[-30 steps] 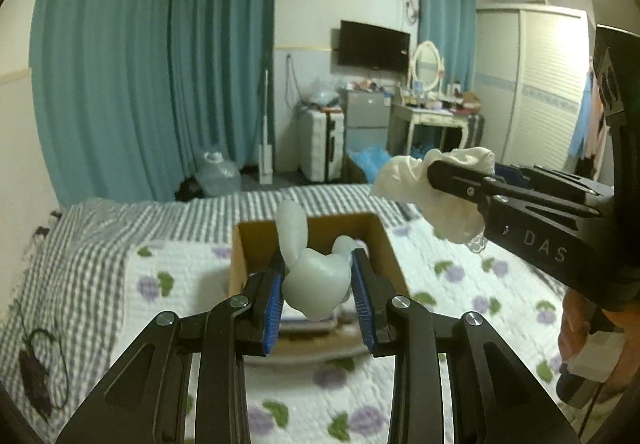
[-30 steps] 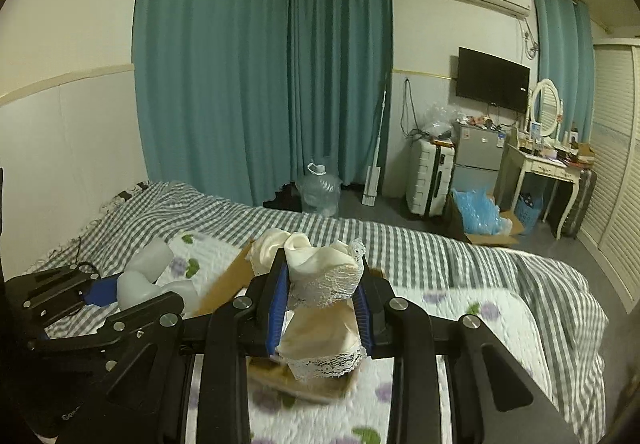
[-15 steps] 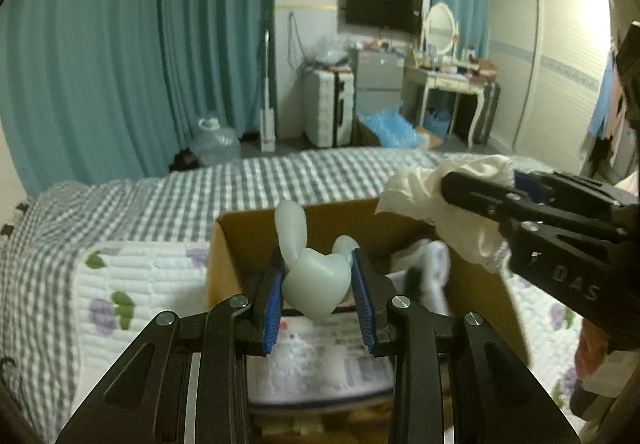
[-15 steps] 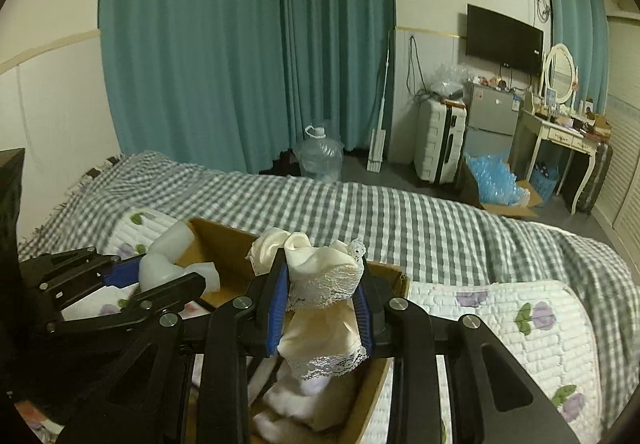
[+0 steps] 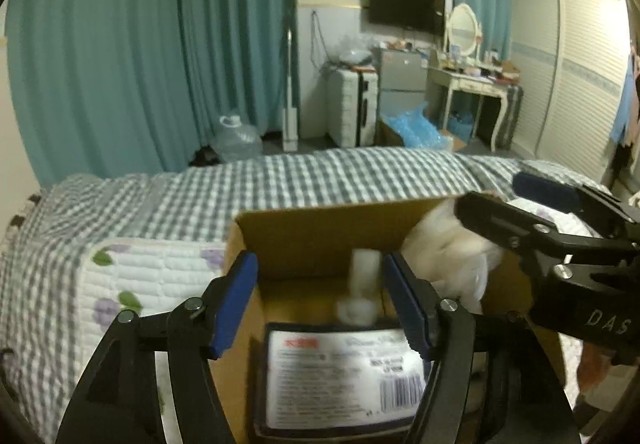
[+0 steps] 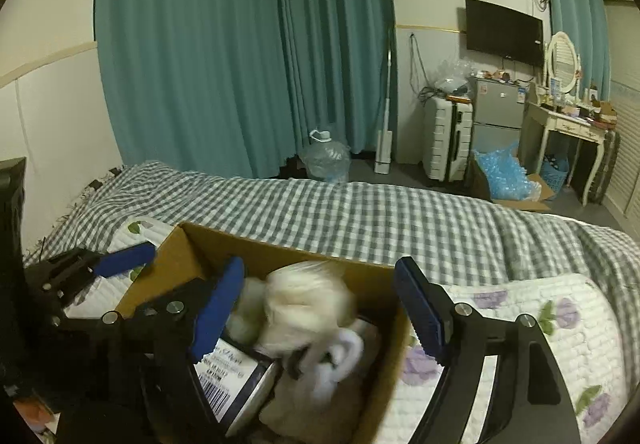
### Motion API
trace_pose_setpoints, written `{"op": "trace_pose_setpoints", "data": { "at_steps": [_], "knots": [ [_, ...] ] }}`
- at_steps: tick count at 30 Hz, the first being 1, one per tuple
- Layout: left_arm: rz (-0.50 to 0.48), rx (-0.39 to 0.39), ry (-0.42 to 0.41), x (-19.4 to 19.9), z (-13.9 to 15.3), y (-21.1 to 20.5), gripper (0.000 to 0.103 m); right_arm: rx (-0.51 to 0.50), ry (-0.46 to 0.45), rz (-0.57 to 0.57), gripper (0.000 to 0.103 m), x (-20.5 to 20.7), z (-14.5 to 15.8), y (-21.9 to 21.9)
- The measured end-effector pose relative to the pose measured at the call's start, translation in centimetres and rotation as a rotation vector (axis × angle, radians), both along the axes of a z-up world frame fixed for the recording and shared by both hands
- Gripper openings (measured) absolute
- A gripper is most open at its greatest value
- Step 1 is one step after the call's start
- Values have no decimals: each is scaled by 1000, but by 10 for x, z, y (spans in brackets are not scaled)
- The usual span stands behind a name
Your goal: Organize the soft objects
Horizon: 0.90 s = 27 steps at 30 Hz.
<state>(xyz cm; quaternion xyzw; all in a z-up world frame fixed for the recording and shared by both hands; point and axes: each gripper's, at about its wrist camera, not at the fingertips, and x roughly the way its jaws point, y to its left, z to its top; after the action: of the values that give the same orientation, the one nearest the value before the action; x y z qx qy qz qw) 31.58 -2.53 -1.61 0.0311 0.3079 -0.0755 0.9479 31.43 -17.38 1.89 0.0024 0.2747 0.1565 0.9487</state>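
An open cardboard box (image 5: 320,232) sits on the bed; it also shows in the right wrist view (image 6: 192,248). My left gripper (image 5: 322,300) is open above it, and a pale white soft toy (image 5: 362,296), blurred, drops between the jaws into the box. My right gripper (image 6: 320,308) is open over the box's right side, and a cream lace garment (image 6: 308,304), blurred, falls from it; the garment also shows in the left wrist view (image 5: 452,244). The right gripper's fingers (image 5: 520,228) reach in from the right.
A dark package with a white barcode label (image 5: 344,372) lies in the box, with other white soft items (image 6: 340,360). The bed has a grey checked blanket (image 5: 280,184) and a white floral quilt (image 6: 540,324). Curtains, a suitcase and a dresser stand beyond.
Both grippers have opened over the box. The white toy left the left jaws and the lace garment left the right jaws; both are dropping into the box.
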Motion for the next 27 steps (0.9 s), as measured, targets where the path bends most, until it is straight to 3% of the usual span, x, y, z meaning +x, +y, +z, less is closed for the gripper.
{"op": "trace_pose_setpoints", "data": {
  "at_steps": [5,10,17,22,27],
  "knots": [
    [13,8,-72,-31,43,10,66,16,-18,-41,78,-30,42,-19],
    [29,-2,-236,-94,112,15,67,-1,-114,-86,79,-97,105,-35],
    [43,-7,-490,-199,201,26,87,-47,-251,-111,99,-195,187,-42],
    [60,-33,-580,-245,222,44,87,-39,-344,-106,102,-255,217,-35],
    [81,-44,-590,-265,207,52,87,-9,-365,-107,103,-281,202,-23]
  ]
}}
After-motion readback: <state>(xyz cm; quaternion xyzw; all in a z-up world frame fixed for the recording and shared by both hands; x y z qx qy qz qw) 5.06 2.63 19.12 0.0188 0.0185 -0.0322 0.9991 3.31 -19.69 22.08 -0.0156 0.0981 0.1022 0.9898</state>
